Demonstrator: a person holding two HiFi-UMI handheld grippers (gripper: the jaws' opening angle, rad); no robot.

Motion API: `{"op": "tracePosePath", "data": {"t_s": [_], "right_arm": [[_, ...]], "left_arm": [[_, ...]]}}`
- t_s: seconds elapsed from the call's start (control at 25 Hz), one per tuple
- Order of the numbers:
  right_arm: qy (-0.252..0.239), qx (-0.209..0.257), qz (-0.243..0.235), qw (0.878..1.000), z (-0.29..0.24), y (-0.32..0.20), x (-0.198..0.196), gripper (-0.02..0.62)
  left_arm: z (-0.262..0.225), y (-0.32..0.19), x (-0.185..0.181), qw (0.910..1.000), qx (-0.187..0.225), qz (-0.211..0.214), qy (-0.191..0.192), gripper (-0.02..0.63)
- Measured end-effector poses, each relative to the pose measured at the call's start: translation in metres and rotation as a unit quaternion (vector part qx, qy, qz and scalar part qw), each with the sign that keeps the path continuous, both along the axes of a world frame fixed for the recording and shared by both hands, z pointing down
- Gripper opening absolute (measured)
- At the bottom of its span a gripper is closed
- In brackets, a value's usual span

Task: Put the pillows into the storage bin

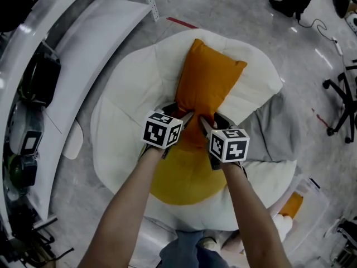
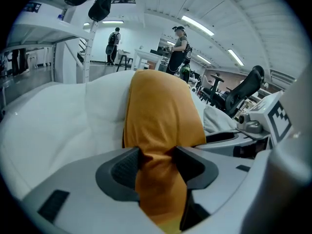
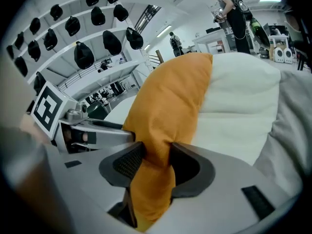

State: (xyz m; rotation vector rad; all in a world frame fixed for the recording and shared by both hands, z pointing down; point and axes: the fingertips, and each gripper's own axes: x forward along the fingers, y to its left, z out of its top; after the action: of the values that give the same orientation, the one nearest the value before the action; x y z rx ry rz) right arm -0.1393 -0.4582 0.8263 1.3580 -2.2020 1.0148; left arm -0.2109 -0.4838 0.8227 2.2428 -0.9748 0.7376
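- Left gripper point(image 2: 157, 161) is clenched on the near edge of the orange pillow point(image 1: 209, 80), with the fabric bunched in its grip.
- Right gripper point(image 3: 156, 164) is just beside it, clamped on the same edge.
- The pillow lies on a white egg-shaped cushion point(image 1: 128, 105), with a grey pillow point(image 1: 276, 133) at the right.

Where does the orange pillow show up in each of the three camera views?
Head view: the orange pillow lies at centre, slanting up to the right.
Left gripper view: centre, its end pinched in the left gripper.
Right gripper view: centre-left, its end pinched in the right gripper.
Shared landmark: the white cushion under it, at left in the left gripper view, at right in the right gripper view.
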Motion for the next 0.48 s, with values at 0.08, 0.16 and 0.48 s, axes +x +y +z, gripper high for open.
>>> {"op": "tracePosePath", "data": {"t_s": [0.08,0.16,0.48], "right_arm": [[0.005,0.001,0.003,1.000,-0.008,0.004,0.003,0.164],[0.002,0.004,0.013,1.000,-0.018,0.011,0.010,0.152],[-0.013,0.031,0.034,0.999,-0.094,0.058,0.042,0.140]], "left_arm": [[-0.008,0.004,0.004,1.0000,0.005,0.004,-0.004,0.232],[-0.019,0.010,0.010,1.0000,0.003,0.008,0.000,0.219],[-0.089,0.056,0.037,0.9992,0.010,-0.003,0.039,0.212]]}}
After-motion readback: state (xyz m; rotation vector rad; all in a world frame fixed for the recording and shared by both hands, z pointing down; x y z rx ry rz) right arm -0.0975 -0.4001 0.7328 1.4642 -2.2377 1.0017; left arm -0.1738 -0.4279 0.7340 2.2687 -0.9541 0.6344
